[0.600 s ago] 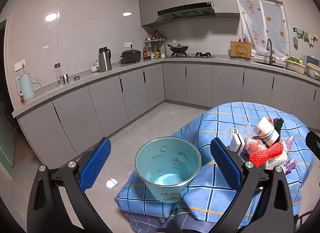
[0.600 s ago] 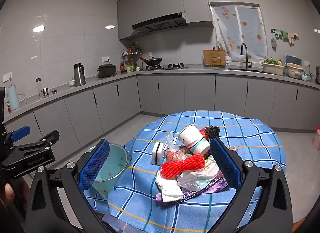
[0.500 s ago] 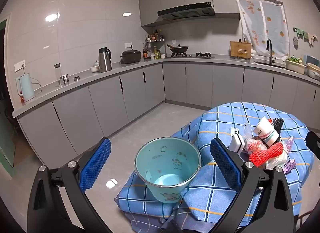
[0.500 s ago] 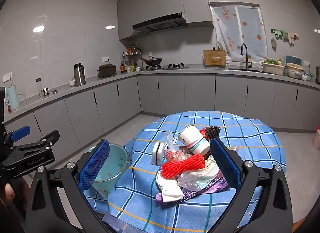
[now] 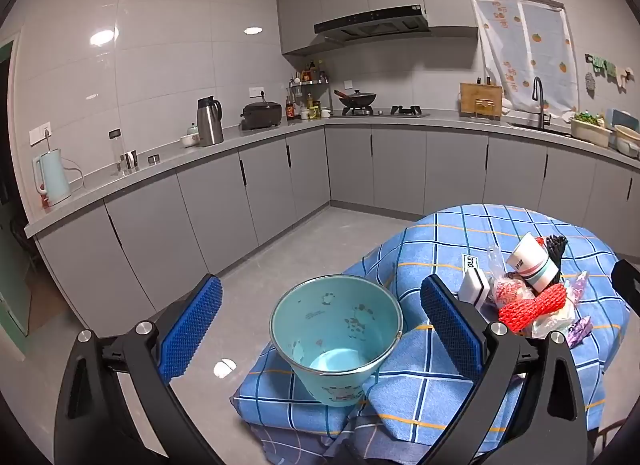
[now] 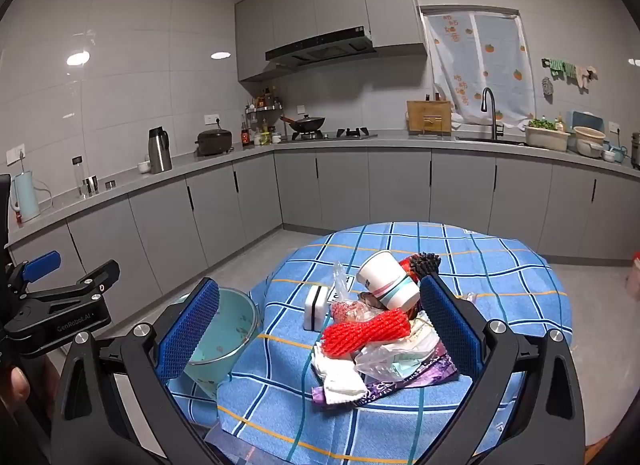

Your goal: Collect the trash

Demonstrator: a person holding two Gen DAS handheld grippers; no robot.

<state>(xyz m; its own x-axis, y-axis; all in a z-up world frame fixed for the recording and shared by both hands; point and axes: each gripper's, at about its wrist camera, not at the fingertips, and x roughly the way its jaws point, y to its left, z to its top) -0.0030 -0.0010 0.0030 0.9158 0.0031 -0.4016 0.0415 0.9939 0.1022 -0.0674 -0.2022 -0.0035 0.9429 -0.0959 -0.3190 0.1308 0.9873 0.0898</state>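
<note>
Nothing collected yet: my teal metal bucket (image 5: 336, 339) sat empty at the worktop's left edge (trash pile (image 6: 376, 339) untouched), both jaws wide, holding nothing.

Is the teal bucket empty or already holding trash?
Empty. The left wrist view looks straight into the teal bucket: only its bare pale bottom shows, and the trash pile lies on the tablecloth.

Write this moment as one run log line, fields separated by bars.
left gripper: open, facing bucket | right gripper: open, facing trash pile | bucket: empty | nothing held
</note>
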